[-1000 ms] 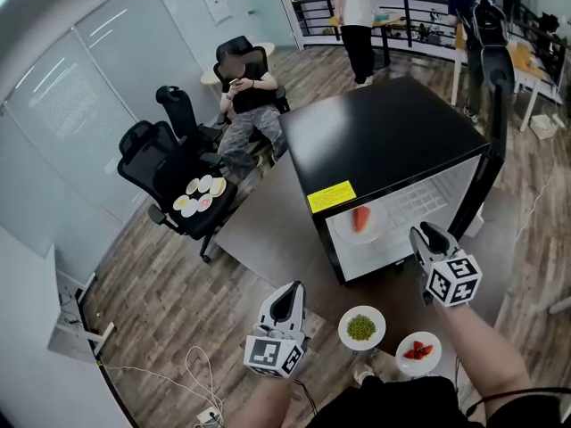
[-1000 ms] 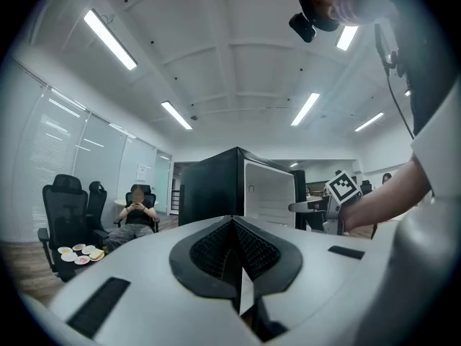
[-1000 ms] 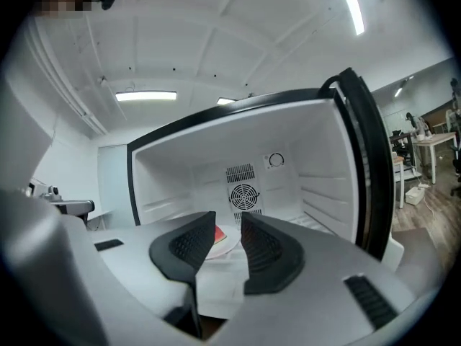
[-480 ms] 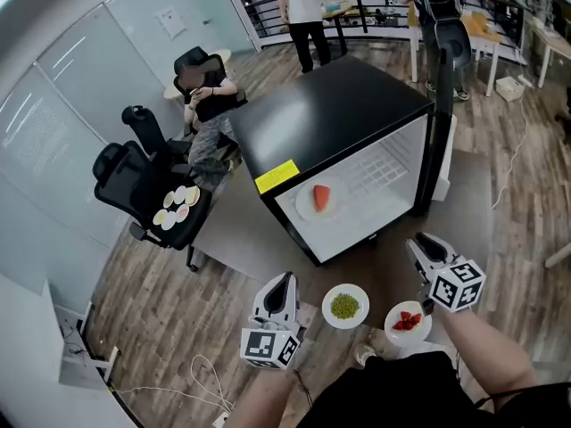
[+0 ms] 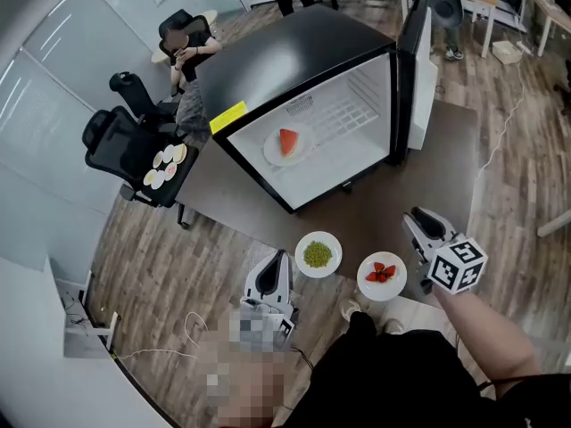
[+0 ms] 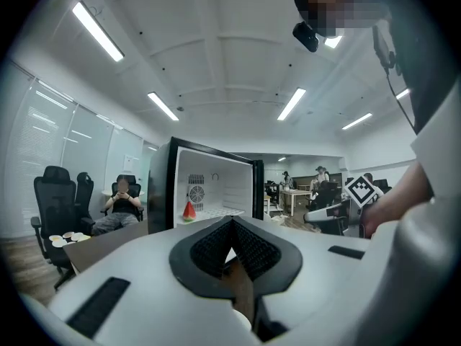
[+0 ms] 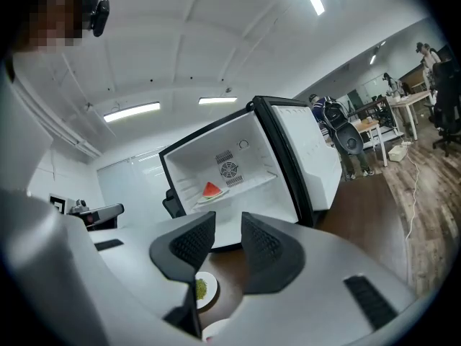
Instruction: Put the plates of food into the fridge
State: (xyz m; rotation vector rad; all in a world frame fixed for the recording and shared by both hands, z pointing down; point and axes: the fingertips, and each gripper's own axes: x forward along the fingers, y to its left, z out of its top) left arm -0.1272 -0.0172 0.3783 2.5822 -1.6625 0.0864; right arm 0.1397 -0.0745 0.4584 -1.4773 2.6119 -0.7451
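Watermelon plate [image 5: 287,144] sits in fridge [image 5: 285,52]; peas plate [image 5: 318,254], strawberry plate [image 5: 382,275] wait on desk [image 5: 241,205]; left gripper [image 5: 276,266] jaws together, right gripper [image 5: 426,224] jaws slightly apart, empty

Two black office chairs [image 5: 109,139] beyond the table's left edge; seated person [image 5: 186,53] behind them; glass partition [image 5: 53,87] at left; thin cable [image 5: 190,326] on wooden floor [image 5: 147,257].

Fridge door [image 5: 419,78] swung wide; shelf [image 5: 350,119] free right of watermelon plate [image 5: 270,152]
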